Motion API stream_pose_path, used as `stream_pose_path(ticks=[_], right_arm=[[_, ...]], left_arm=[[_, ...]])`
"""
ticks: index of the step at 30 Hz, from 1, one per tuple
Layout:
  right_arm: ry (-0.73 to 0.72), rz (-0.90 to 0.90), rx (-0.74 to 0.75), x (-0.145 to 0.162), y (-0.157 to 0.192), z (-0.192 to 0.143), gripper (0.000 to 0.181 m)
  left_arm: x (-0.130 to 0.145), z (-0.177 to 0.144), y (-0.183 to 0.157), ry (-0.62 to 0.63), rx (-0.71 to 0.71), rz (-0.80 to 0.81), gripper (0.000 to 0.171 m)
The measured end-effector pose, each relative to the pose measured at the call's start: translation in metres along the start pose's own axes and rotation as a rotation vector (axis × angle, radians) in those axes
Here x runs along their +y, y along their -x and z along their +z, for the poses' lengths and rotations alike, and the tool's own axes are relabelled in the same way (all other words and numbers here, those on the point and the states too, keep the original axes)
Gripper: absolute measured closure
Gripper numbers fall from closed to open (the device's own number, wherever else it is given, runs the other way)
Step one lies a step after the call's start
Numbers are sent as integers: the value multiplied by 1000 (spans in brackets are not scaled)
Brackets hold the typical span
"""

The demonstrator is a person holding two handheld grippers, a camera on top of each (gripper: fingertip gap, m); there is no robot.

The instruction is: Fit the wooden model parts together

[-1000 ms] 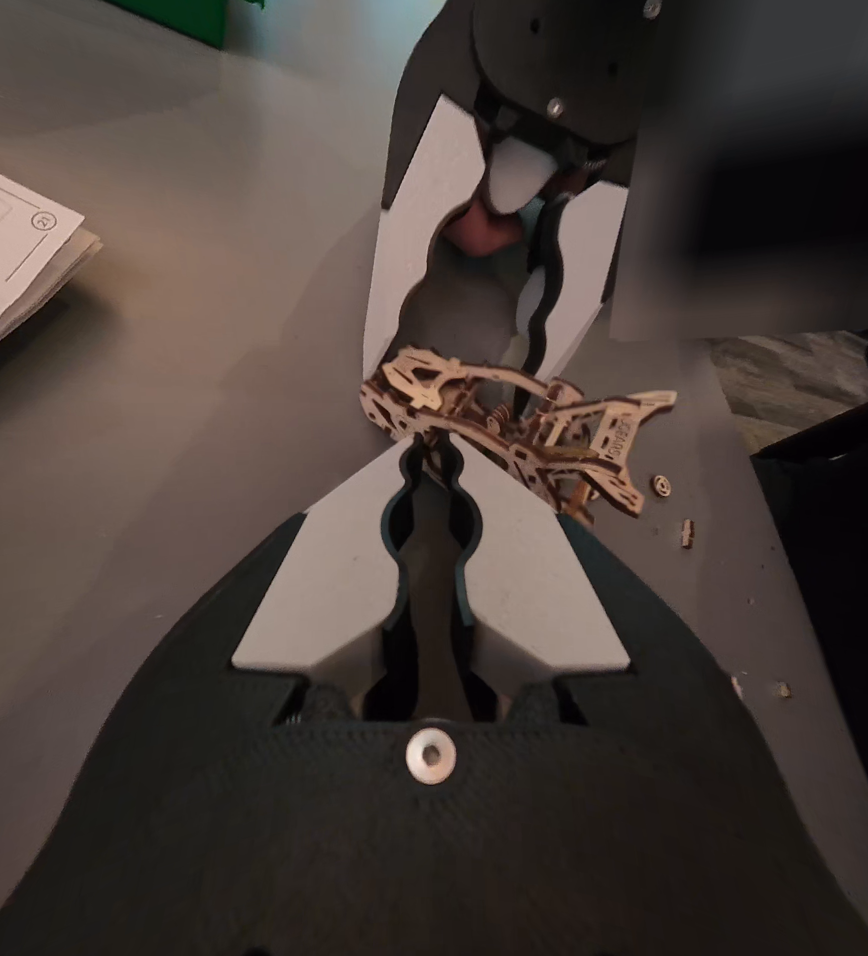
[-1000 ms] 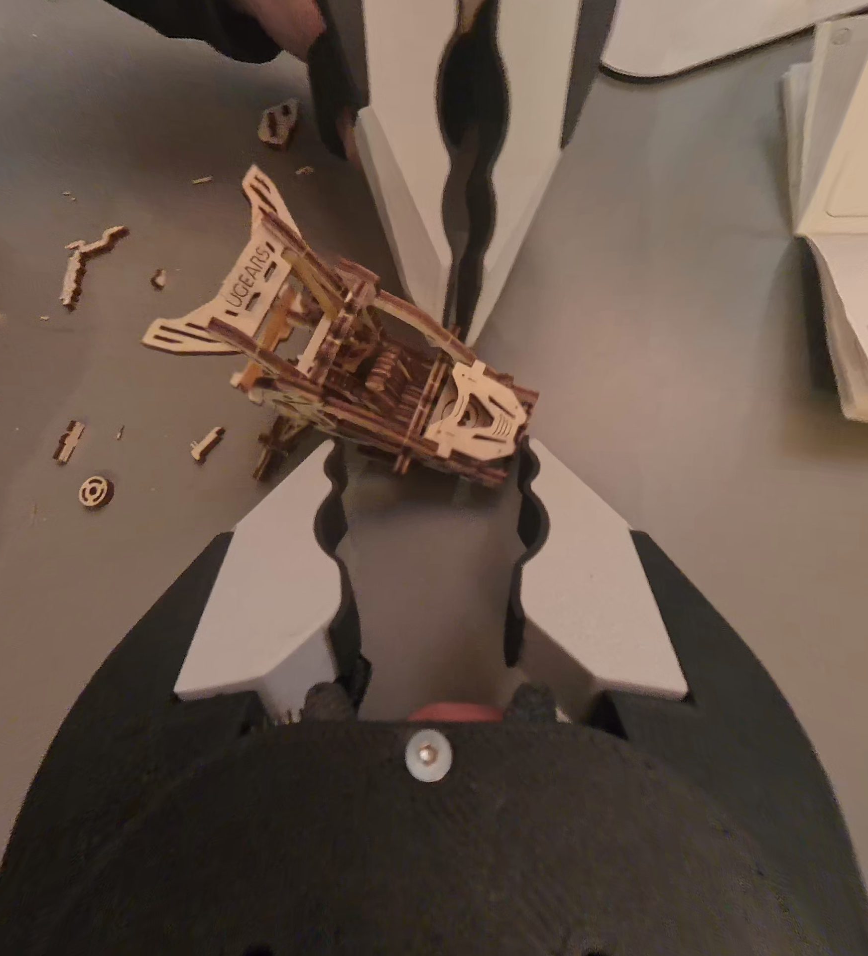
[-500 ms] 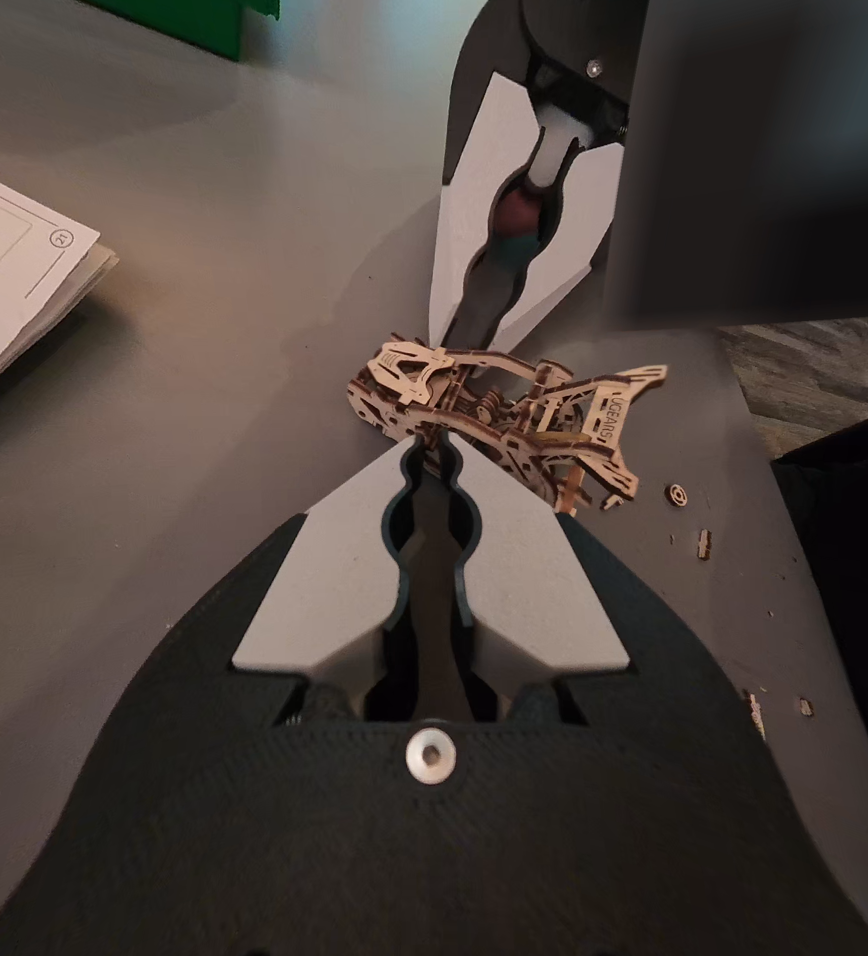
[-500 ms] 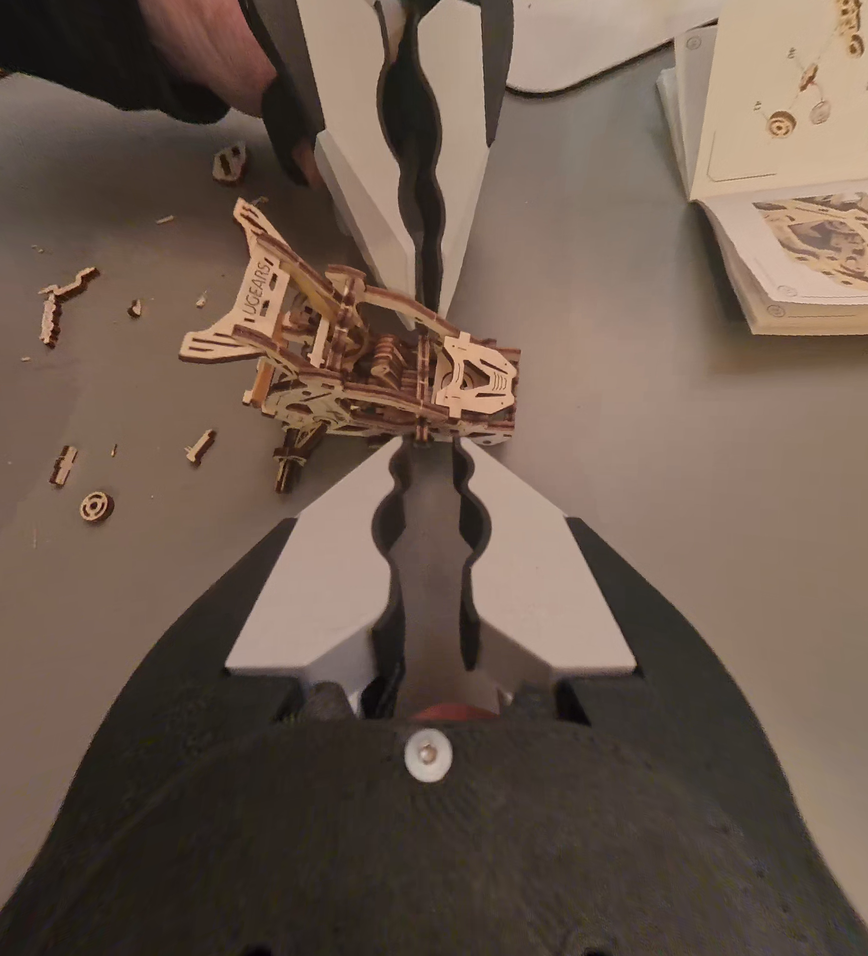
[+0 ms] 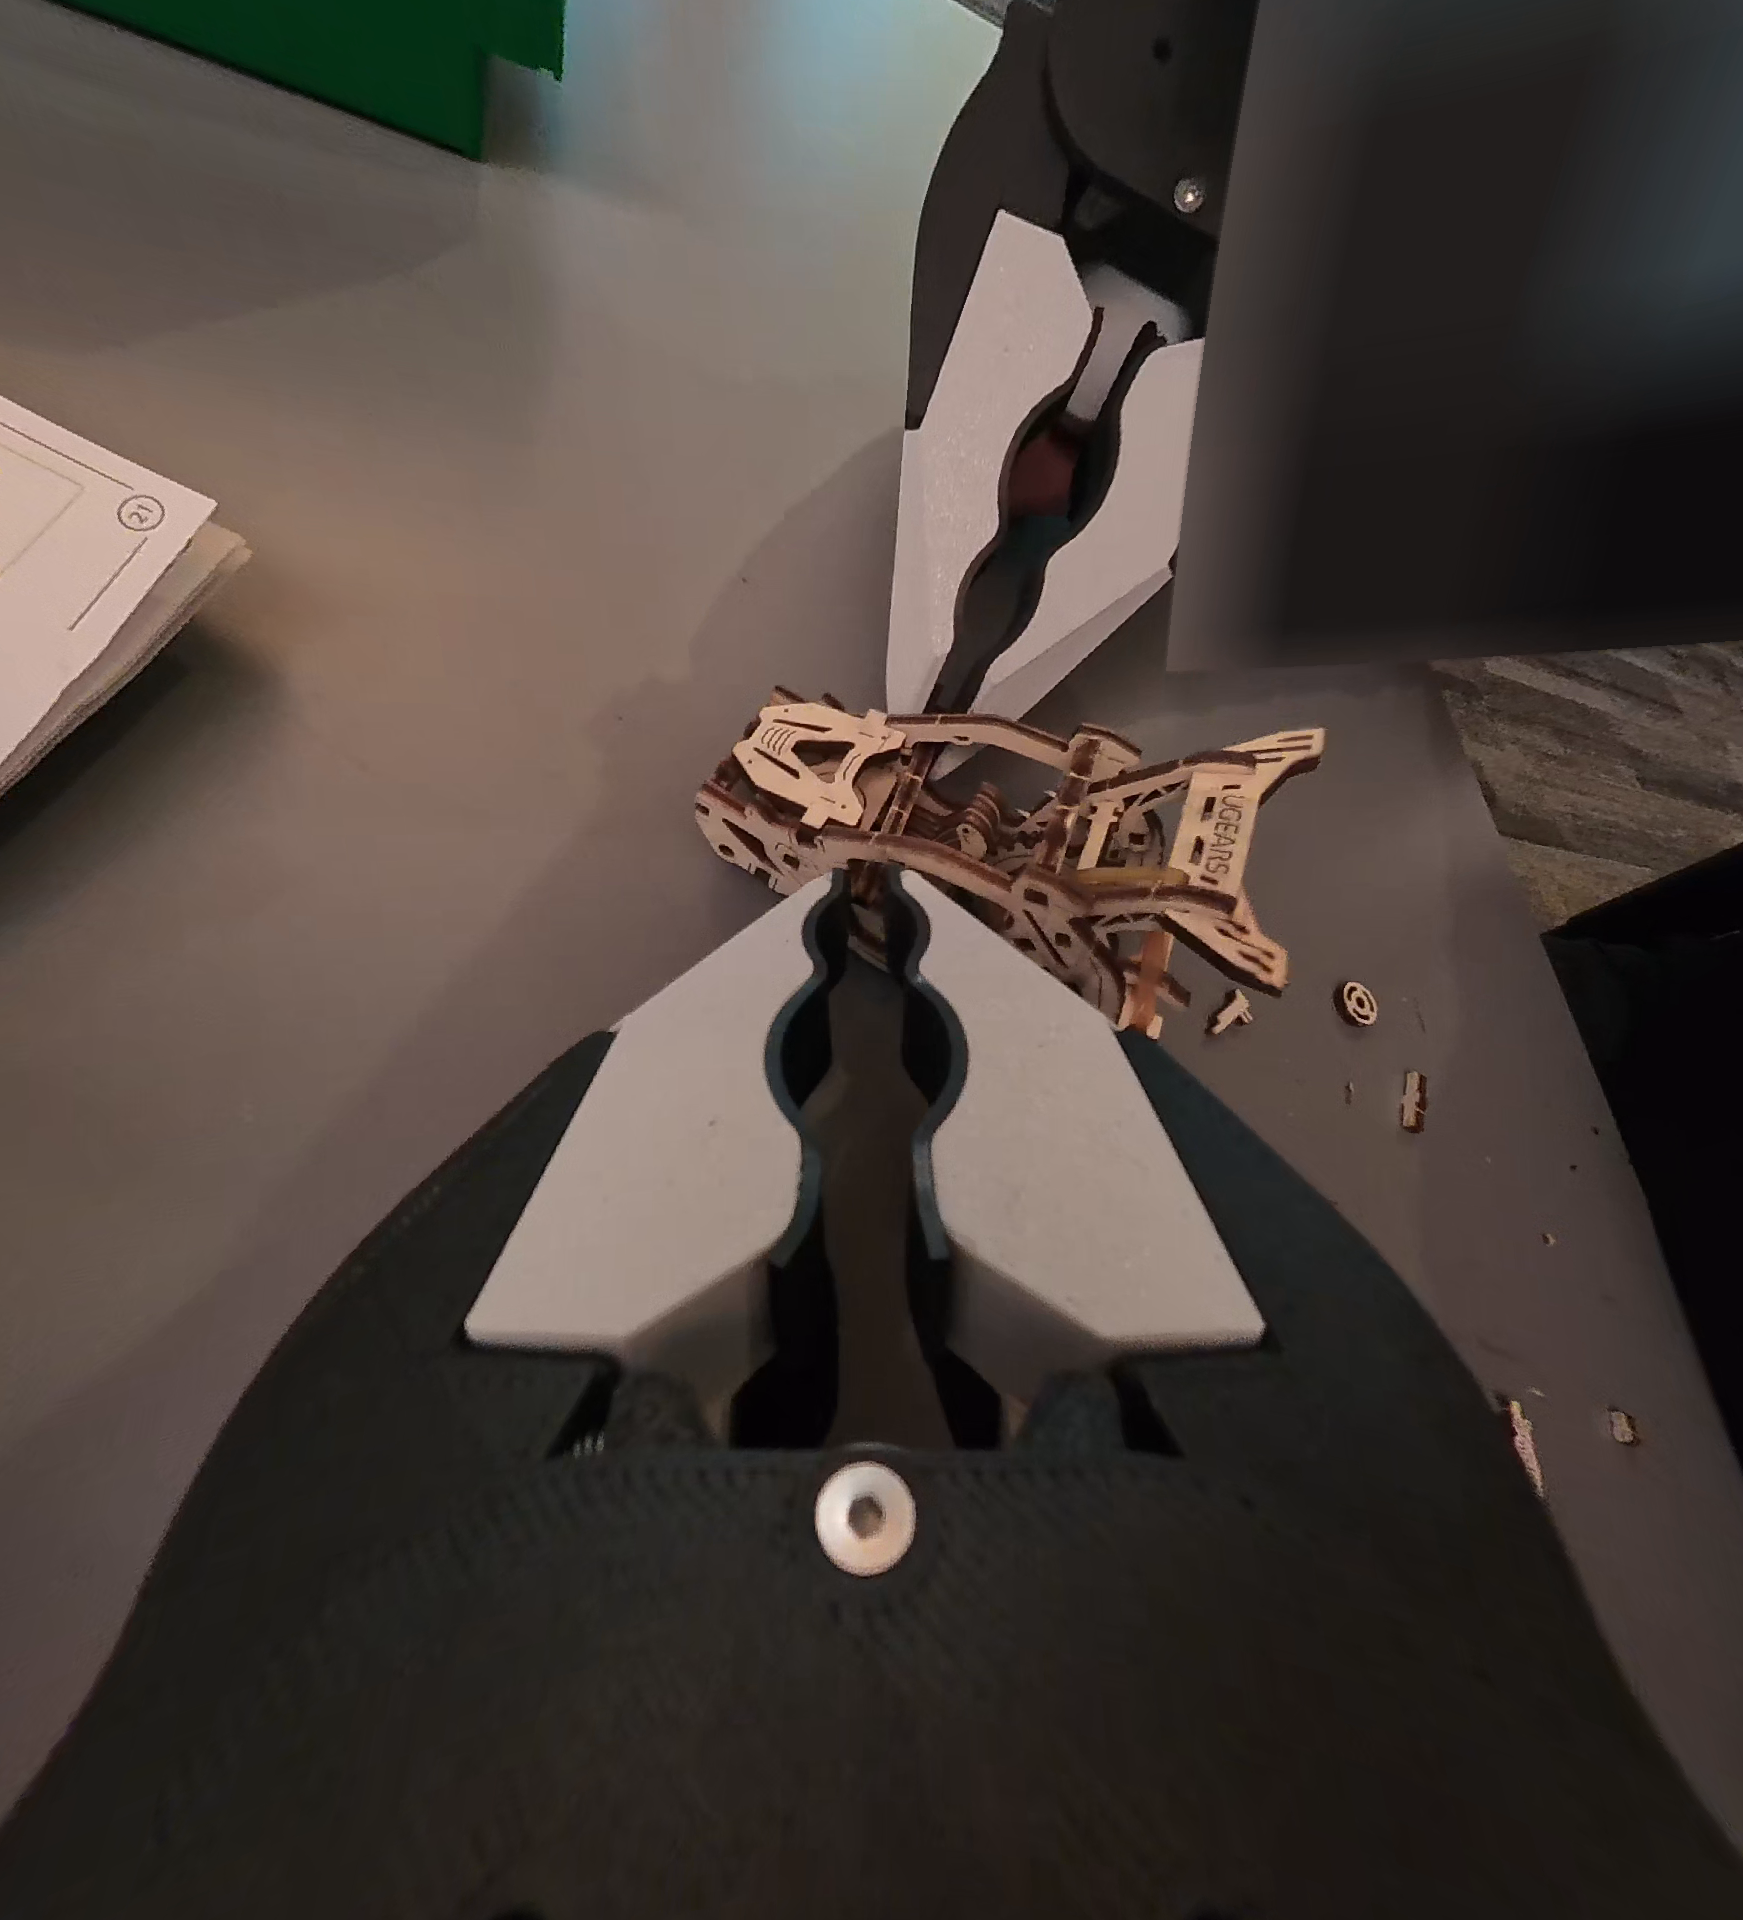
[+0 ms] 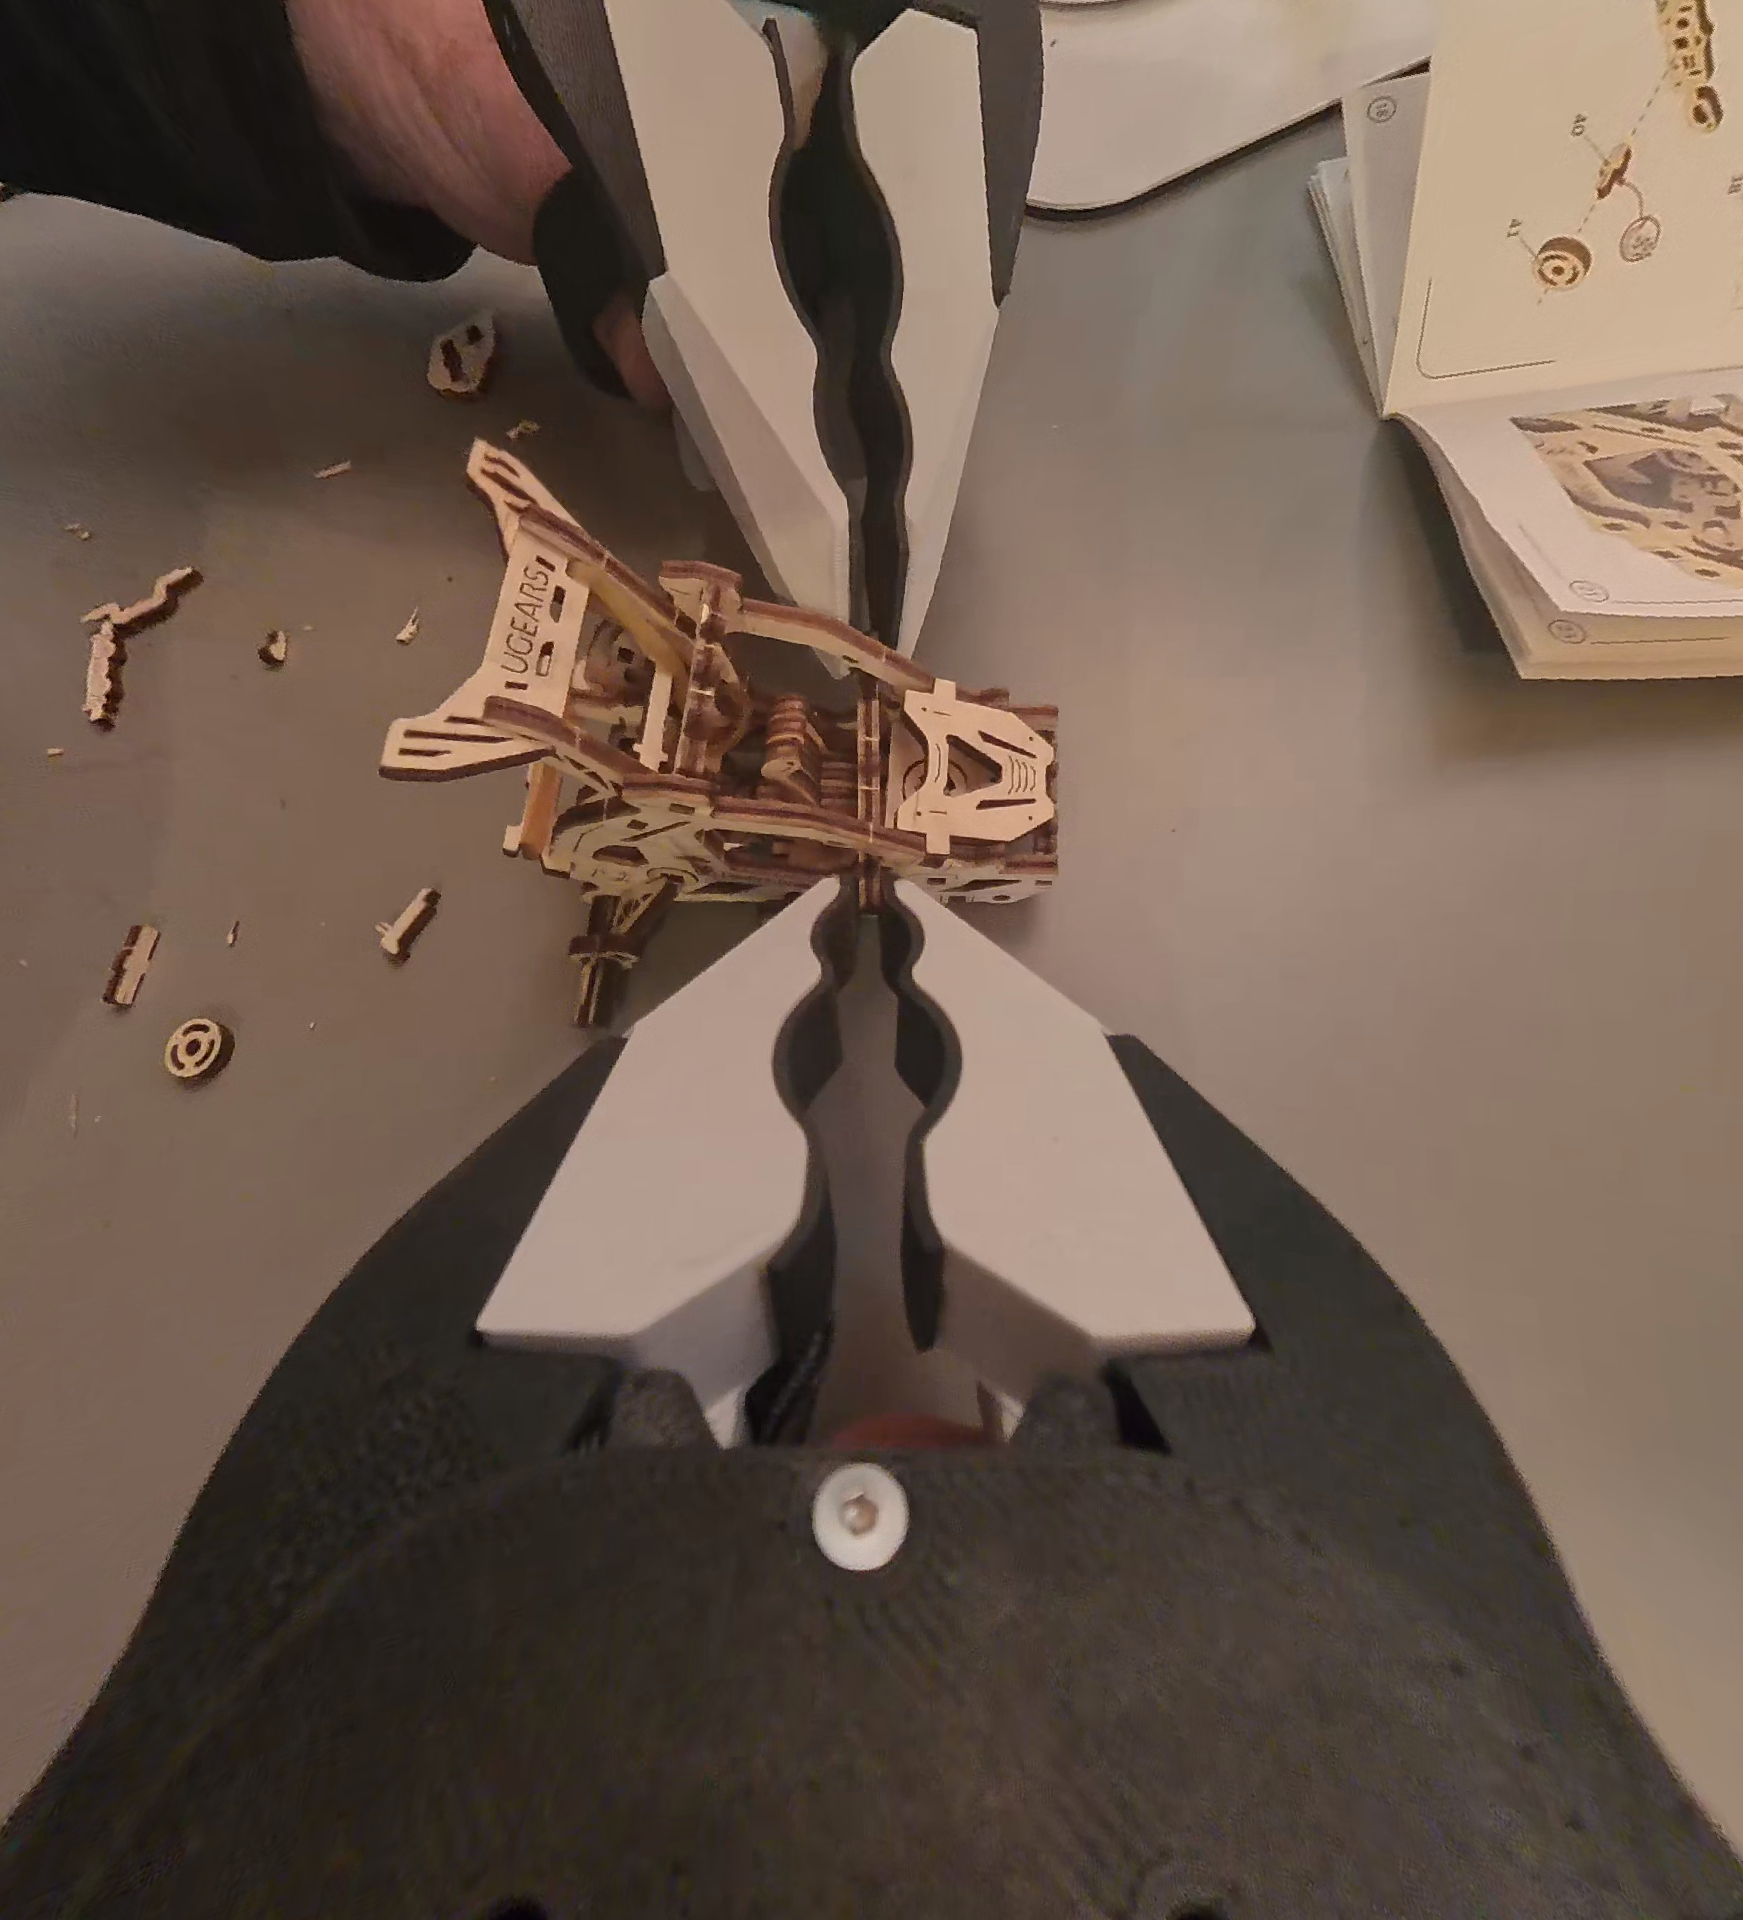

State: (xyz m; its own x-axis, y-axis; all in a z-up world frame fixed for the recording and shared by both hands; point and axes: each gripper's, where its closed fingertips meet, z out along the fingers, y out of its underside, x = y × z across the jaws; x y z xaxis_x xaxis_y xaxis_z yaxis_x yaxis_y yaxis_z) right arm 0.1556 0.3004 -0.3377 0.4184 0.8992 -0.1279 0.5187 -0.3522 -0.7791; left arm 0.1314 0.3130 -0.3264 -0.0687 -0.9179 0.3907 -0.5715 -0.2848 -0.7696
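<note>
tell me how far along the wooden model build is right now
Mostly built: the wooden model is one framed body with many pieces slotted in. In hand: the left tool and right tool are both shut on thin edges of it, from opposite sides. Left: loose parts lie on the table, including a small wheel and a notched strip, though some may be offcuts.

dull grey tabletop (image 5: 347, 790) under dim warm light, patterned floor (image 5: 1615, 769) beyond its edge
</note>
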Motion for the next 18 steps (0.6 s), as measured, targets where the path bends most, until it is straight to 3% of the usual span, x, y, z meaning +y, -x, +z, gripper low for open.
stream_pose_path(ticks=[6,13,18], right_arm=[[-4,57,-36,1,1,-2,181],[1,90,-59,2,1,-2,181],[0,101,-64,1,0,-2,181]], left_arm=[[-2,-2,-2,-10,24,2,160],[3,2,5,85,46,23,128],[3,6,10,153,91,109,124]])
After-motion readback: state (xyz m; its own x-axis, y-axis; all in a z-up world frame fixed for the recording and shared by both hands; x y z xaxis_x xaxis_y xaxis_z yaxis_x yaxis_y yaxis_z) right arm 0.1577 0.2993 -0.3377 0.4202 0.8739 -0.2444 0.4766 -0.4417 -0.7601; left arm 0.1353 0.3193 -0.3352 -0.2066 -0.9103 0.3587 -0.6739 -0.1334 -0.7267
